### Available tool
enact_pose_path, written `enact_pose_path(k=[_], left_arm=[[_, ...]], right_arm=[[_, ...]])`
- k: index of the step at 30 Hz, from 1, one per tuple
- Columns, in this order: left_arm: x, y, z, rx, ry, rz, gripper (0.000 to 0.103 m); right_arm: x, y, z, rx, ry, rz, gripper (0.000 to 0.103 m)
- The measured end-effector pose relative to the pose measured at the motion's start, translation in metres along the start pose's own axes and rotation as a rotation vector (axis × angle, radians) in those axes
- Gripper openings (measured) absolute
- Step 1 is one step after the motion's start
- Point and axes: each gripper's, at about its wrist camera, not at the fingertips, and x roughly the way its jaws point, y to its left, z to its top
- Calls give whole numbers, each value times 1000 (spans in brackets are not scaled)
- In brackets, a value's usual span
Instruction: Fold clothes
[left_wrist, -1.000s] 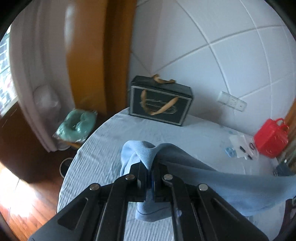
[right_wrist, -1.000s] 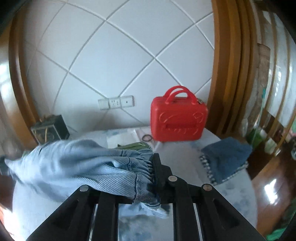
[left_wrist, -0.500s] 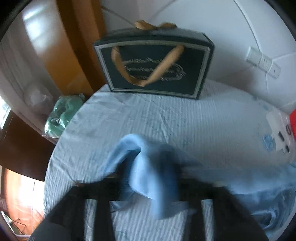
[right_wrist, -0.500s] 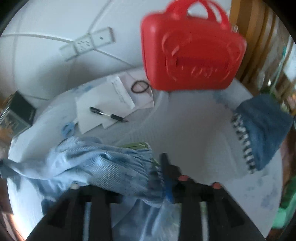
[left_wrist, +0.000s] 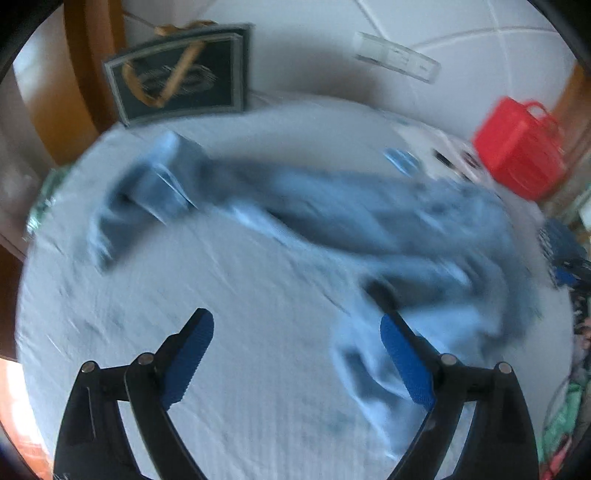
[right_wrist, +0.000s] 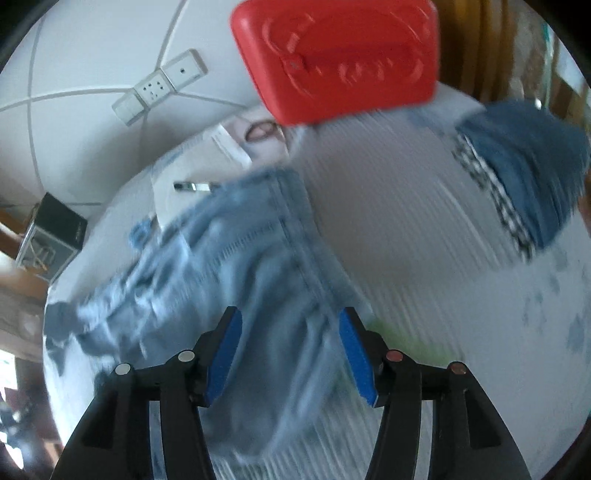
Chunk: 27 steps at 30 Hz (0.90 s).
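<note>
Light blue jeans lie stretched across the round table, leg ends at the left, waist at the right. My left gripper is open above the near table, its right finger over a fold of the jeans, nothing between the pads. In the right wrist view the jeans spread under my right gripper, which is open with the waistband seam running between its blue pads. Both views are motion-blurred.
A dark gift bag stands at the table's back left and a red case at the back right, also seen as the red case. Papers with a pen lie near the wall. A folded dark blue garment lies at the right edge.
Both grippers held the jeans shut a second ago; they have since opened and let go. The jeans dropped flat onto the table and both grippers pulled back.
</note>
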Motion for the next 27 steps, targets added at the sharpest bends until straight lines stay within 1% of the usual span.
enact_pose_path(k=[3, 5, 8, 9, 10, 11, 13, 14, 17, 18, 19, 20, 21, 22, 23, 24, 25, 27], left_arm=[[4, -37, -37, 7, 32, -58, 93], [8, -55, -51, 22, 46, -67, 93], [22, -81, -65, 52, 77, -74, 92], [28, -89, -68, 63, 91, -74, 85], [34, -96, -72, 74, 106, -74, 72], [40, -103, -76, 85, 120, -75, 63], [52, -117, -83, 107, 149, -75, 13], [52, -117, -84, 111, 148, -64, 10], [42, -103, -84, 108, 117, -12, 8], [34, -95, -80, 100, 99, 2, 7], [22, -80, -73, 79, 73, 19, 7], [11, -64, -67, 57, 49, 40, 7], [1, -49, -60, 38, 28, 60, 7], [-9, -33, -54, 19, 7, 81, 7], [-17, -19, -48, 6, -13, 111, 7], [-27, -1, -42, -15, -32, 146, 7], [-37, 20, -36, -43, -50, 180, 7], [-57, 54, -30, -84, -82, 222, 7]], right_arm=[[2, -15, -29, 24, 35, 29, 55], [4, -23, -39, 40, 46, 45, 55], [5, -37, -45, 68, 49, 50, 55], [6, -41, -47, 77, 51, 52, 55], [7, -46, -48, 87, 53, 55, 55], [9, -49, -47, 96, 57, 61, 55], [16, -52, -46, 107, 71, 72, 55], [22, -52, -44, 110, 79, 77, 55], [40, -46, -40, 117, 90, 90, 55], [46, -43, -39, 120, 87, 92, 61], [52, -40, -38, 123, 85, 95, 64], [59, -36, -37, 122, 82, 96, 70], [65, -31, -36, 111, 81, 90, 72], [72, -26, -36, 92, 83, 79, 72], [77, -19, -37, 62, 90, 43, 69], [81, -12, -38, 17, 102, -27, 47], [81, -6, -39, -17, 101, -67, 5], [66, -1, -39, -43, 68, -62, 4]])
